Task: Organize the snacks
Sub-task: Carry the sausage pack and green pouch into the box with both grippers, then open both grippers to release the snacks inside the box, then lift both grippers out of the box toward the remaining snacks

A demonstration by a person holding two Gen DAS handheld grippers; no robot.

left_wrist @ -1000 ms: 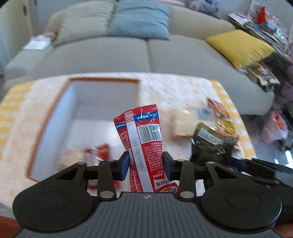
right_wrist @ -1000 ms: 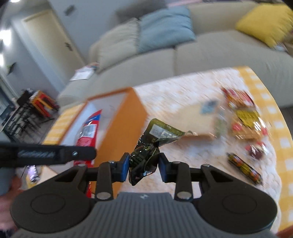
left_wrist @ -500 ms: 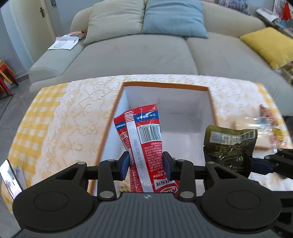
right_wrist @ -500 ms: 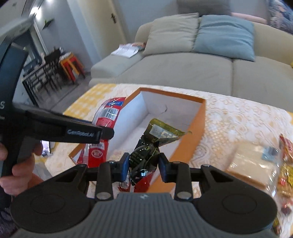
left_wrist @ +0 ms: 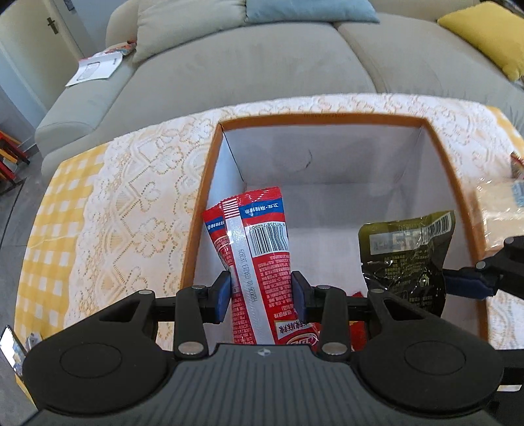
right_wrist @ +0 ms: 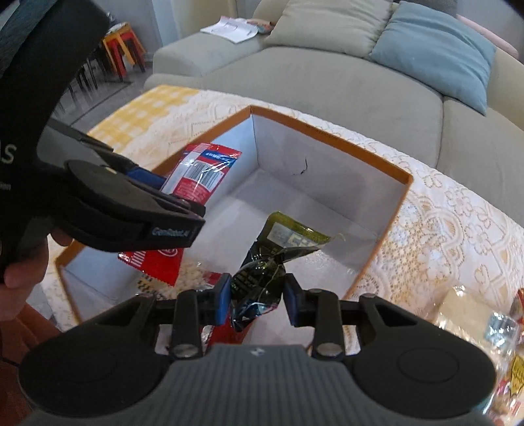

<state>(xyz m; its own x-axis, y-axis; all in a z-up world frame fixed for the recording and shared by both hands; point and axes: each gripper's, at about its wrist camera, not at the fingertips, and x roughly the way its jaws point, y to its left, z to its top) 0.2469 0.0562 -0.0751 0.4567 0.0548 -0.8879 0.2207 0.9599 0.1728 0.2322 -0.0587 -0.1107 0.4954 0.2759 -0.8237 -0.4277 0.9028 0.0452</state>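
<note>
Red packet [left_wrist: 258, 259] clamped in left tool [left_wrist: 262, 293], above box [left_wrist: 324, 118]

place: somebody's living room, pretty clearly a home
sofa [left_wrist: 249, 65]: big grey-green one at 12 o'clock, right behind the table
cushions: beige cushion [left_wrist: 186, 23], blue cushion [right_wrist: 435, 49], yellow cushion [left_wrist: 488, 32] at 2 o'clock
table: low, lace tablecloth [left_wrist: 131, 209] over yellow check
extras: magazine [left_wrist: 95, 67] on the sofa arm, 10 o'clock
</note>
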